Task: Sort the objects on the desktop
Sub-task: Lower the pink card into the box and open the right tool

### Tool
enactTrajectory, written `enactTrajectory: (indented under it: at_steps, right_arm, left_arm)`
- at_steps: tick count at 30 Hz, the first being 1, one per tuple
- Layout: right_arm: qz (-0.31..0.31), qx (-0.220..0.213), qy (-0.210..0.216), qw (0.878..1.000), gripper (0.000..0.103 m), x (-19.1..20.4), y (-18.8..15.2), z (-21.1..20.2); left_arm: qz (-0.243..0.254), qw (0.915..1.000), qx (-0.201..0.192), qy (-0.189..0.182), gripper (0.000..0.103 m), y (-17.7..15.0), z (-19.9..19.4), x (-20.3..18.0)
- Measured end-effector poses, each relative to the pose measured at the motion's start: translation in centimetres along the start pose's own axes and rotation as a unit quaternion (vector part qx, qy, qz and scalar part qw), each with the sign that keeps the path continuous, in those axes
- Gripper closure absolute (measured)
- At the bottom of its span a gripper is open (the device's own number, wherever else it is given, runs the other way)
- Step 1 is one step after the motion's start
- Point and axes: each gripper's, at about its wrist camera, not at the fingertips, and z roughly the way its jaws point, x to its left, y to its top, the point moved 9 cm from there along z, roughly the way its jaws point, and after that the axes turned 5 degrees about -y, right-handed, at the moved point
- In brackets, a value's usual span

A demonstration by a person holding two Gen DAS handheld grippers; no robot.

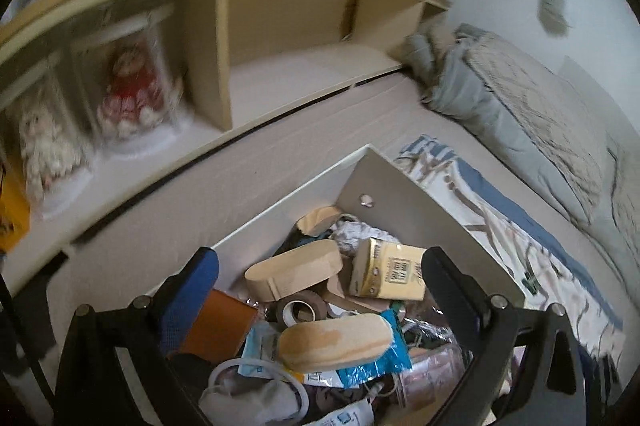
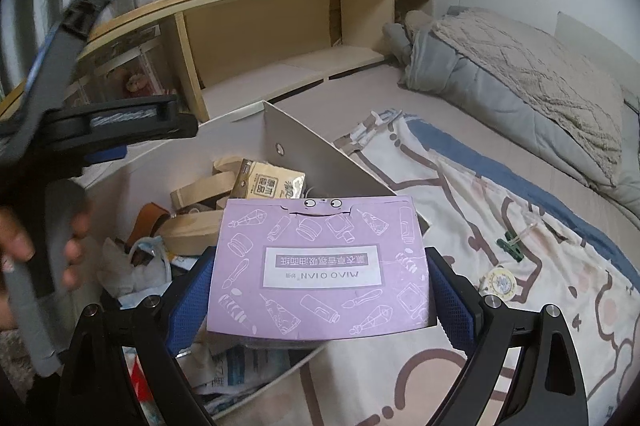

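Between the blue-padded fingers of the right tongs (image 2: 320, 290) sits a flat lilac cardboard box printed with white cosmetics drawings (image 2: 318, 266), clenched by its two side edges above the near rim of the white open-topped bin (image 2: 320, 161) full of clutter. That grip looks thin: the box is wide and light, so a tilt or a slack squeeze could let it slide back into the heap. Nearer the left side, the left tongs (image 1: 320, 290) hang released and empty above the same bin, over pale oval wooden boxes (image 1: 294, 272), a roll of brown tape (image 1: 302, 310) and a cream-and-gold carton (image 1: 390, 274); plunging in there risks snagging the white cable (image 1: 260, 374) or wrappers. No desk shows; the bin rests on a bed, on a cream sheet with blue and brown patterns (image 2: 500, 226). Beyond lie a bare mattress, a grey quilt with a beige throw (image 2: 520, 73), a wooden headboard shelf (image 2: 280, 37) holding boxed dolls, and grey curtains.
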Motion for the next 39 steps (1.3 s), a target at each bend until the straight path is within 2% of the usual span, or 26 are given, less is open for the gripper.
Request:
enactTrajectory:
  at_steps: [7, 13, 20, 22, 24, 27, 39]
  right_arm:
    - [-0.006, -0.002, 0.007, 1.000, 0.007, 0.9, 0.4, 1.3]
    - [-0.017, 0.006, 0.007, 1.000, 0.007, 1.7, -0.3, 3.4]
    - [-0.002, 0.006, 0.019, 1.000, 0.007, 2.3, -0.6, 4.9]
    - [0.004, 0.003, 0.020, 1.000, 0.000, 2.2, -0.5, 5.0]
    - [0.006, -0.002, 0.014, 1.000, 0.000, 2.1, -0.4, 4.9]
    - [0.012, 0.007, 0.034, 0.999, 0.000, 2.3, -0.3, 4.7]
    - [0.025, -0.007, 0.028, 0.999, 0.000, 1.5, 0.4, 3.5]
  left_arm:
    - [0.018, 0.9989, -0.005, -0.044, 0.001, 0.1, -2.5, -1.1]
    - [0.048, 0.9978, -0.036, -0.027, 0.001, 0.6, -4.0, -1.4]
    - [0.050, 0.9980, -0.039, -0.008, 0.001, 0.8, -3.8, -0.5]
    - [0.050, 0.9979, -0.040, -0.004, 0.001, 0.9, -3.8, -0.4]
    - [0.051, 0.9979, -0.040, -0.001, 0.001, 0.8, -3.7, -0.3]
    - [0.052, 0.9979, -0.038, -0.002, 0.001, 0.7, -3.7, -0.3]
    - [0.056, 0.9979, -0.033, -0.005, 0.001, 0.1, -3.6, -1.1]
